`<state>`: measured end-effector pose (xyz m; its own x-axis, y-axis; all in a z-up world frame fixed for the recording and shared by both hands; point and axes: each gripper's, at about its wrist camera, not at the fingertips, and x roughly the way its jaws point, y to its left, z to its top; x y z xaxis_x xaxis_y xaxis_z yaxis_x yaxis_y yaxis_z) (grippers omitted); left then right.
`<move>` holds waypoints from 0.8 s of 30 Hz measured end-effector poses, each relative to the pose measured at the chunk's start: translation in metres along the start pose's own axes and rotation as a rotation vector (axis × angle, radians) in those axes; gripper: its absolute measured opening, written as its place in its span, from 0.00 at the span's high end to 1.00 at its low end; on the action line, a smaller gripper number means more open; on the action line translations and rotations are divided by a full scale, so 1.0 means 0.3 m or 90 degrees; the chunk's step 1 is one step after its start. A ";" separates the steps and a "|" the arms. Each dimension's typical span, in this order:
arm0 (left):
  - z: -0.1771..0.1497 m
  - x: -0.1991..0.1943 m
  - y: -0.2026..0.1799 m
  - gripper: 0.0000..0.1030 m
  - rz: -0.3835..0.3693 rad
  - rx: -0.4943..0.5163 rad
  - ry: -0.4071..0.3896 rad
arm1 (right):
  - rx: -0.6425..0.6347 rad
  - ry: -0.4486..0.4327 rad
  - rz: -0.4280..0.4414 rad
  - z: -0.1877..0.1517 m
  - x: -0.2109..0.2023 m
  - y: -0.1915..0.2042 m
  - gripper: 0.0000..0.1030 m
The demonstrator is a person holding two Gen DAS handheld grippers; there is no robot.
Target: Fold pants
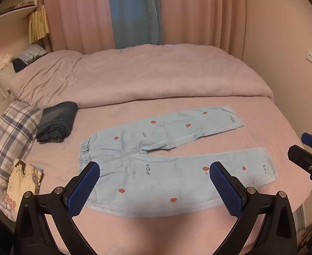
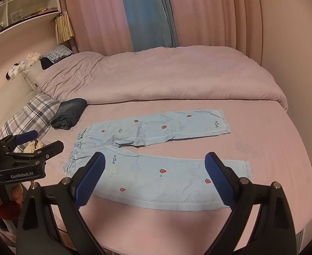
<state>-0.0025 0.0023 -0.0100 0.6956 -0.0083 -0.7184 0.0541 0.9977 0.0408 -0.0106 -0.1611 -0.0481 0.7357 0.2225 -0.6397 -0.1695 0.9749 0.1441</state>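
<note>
A pair of light-blue child's pants (image 1: pixel 173 159), dotted with red strawberries, lies flat on the pink bed sheet (image 1: pixel 147 231), waistband to our left and both legs spread apart in a shallow V toward the right. Nothing has been folded yet; the garment looks laid out ready for a first fold, likely one leg over the other. We hold the left gripper (image 1: pixel 153 189) above the near leg, its blue-padded jaws spread wide and gripping nothing. The right gripper (image 2: pixel 153 180) hangs likewise over the same leg, nearer the cuff, jaws equally wide apart and empty. Both sit clear of the cloth, we judge, to line up a grasp along the near edge. A folded dark denim garment (image 1: pixel 57 125) rests just beyond the waistband, beside a plaid pillow (image 1: pixel 5 140), perhaps a piece already finished. A rumpled mauve duvet (image 1: pixel 139 74) lies heaped across the far half of the bed, leaving the working area free.
</note>
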 end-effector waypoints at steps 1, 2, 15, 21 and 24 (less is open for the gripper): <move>0.000 0.001 0.001 0.00 0.000 0.000 0.000 | 0.000 0.000 0.000 -0.001 0.000 0.000 0.07; 0.000 0.000 0.001 0.00 0.000 0.000 0.000 | 0.000 0.000 0.001 0.000 0.000 -0.003 0.07; -0.039 0.210 0.176 0.00 -0.172 -0.103 0.074 | -0.029 -0.001 0.085 -0.016 0.091 -0.021 0.07; -0.131 0.446 0.384 0.00 -0.157 -0.221 0.123 | -0.047 0.096 0.138 -0.092 0.336 0.001 0.08; -0.174 0.552 0.486 0.00 -0.125 -0.214 0.139 | -0.045 0.162 0.148 -0.126 0.482 0.011 0.09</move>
<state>0.0832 0.1499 -0.1593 0.5265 -0.2207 -0.8211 -0.0908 0.9456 -0.3123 0.0707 -0.1259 -0.1687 0.4862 0.4225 -0.7649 -0.3649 0.8935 0.2616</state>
